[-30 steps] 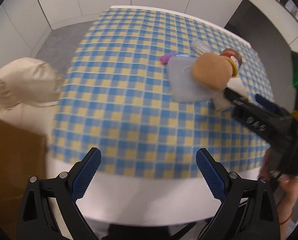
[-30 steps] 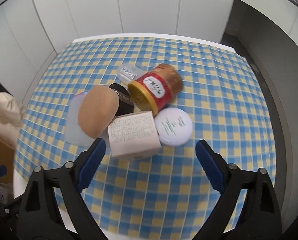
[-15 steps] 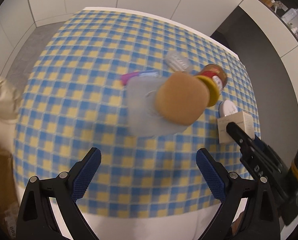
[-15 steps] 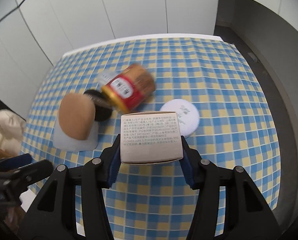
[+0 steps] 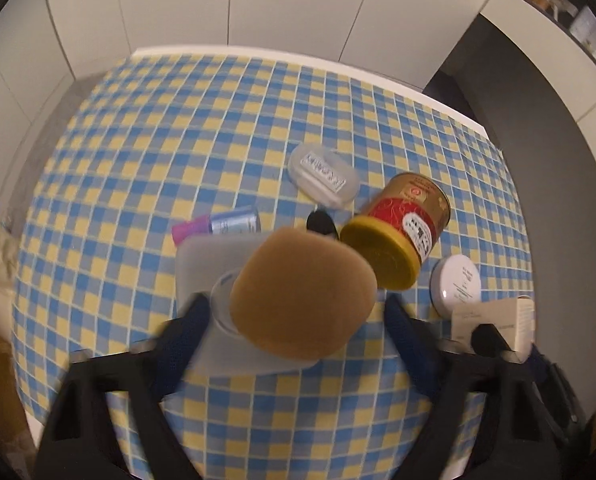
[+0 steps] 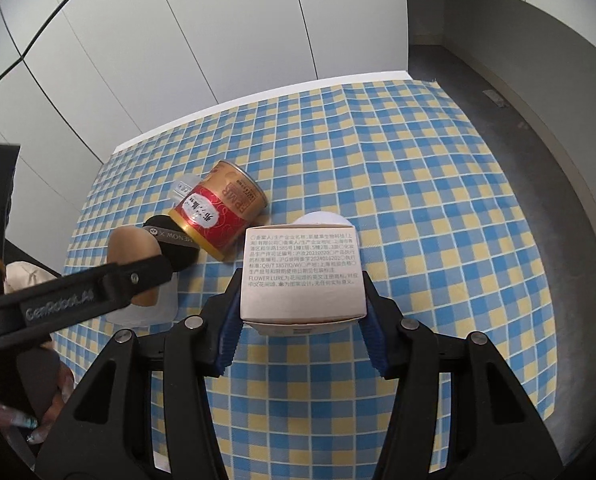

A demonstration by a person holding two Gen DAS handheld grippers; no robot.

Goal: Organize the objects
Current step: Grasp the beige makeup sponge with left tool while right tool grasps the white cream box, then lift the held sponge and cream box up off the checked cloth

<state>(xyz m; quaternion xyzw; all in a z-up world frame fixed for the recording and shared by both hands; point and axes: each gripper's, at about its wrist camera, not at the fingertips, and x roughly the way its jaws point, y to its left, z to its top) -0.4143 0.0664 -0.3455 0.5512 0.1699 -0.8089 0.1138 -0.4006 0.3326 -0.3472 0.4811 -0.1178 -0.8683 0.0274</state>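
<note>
Blue-yellow checked tablecloth [image 5: 146, 168] covers table; white wall panels [image 6: 186, 40] behind; grey floor [image 6: 537, 92] beside

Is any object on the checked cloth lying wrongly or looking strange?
The red and gold can lies tipped on its side, yellow lid toward the brown sponge. All items crowd together in one untidy cluster. Nothing looks spilled or broken.

blue-yellow checked cloth [image 5: 218, 128]; red-gold can [image 5: 401, 220]; tan sponge [image 5: 301, 292]
</note>
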